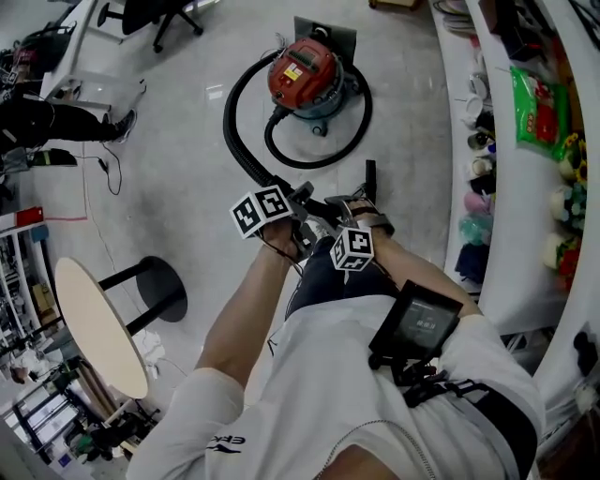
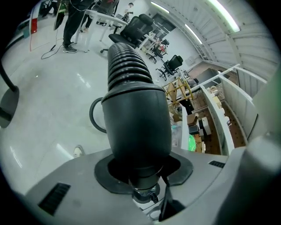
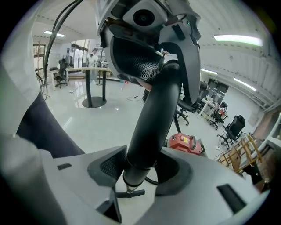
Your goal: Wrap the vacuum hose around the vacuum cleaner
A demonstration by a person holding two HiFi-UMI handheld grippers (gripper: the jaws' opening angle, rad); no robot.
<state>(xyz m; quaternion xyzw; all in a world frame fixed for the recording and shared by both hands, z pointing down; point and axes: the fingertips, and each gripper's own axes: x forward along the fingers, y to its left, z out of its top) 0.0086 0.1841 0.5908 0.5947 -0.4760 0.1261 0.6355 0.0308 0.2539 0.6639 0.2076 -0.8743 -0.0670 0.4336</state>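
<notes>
scene: we look down at a shiny pale floor (image 1: 187, 150); the person's arms reach forward, both tools together in front of the body
vacuum cleaner (image 1: 305, 77): red-topped canister, upright on the floor ahead of the tools, well apart from them
vacuum hose (image 1: 232, 127): black; we see it leave the canister's near side and curve close round its right; a wider arc swings down the left side and rises to the tools
left tool (image 2: 145, 169): closed on the hose; the smooth black cuff sits between its pads, and the ribbed part runs up and away from it
right tool (image 3: 142, 169): closed round the smooth, curved tube end of the hose, with a pad against each side as far as we can make out
tools, relation: just beside each other on the same stretch; in the right gripper view the tube runs from the right tool's jaws straight up into the left tool
hose end: a short black stub sticks up just beyond the right tool in the head view
round table (image 1: 94, 323): beige top on a black pedestal, at lower left, well apart from the hose
shelves (image 1: 511, 187): white, curved, along the right edge, holding small coloured items and a green packet (image 1: 539, 112)
office chair (image 1: 159, 14): black, at the top edge
bystander (image 1: 52, 122): dark trousers, at far left
waist device (image 1: 417, 323): black screen unit on the person's belt
</notes>
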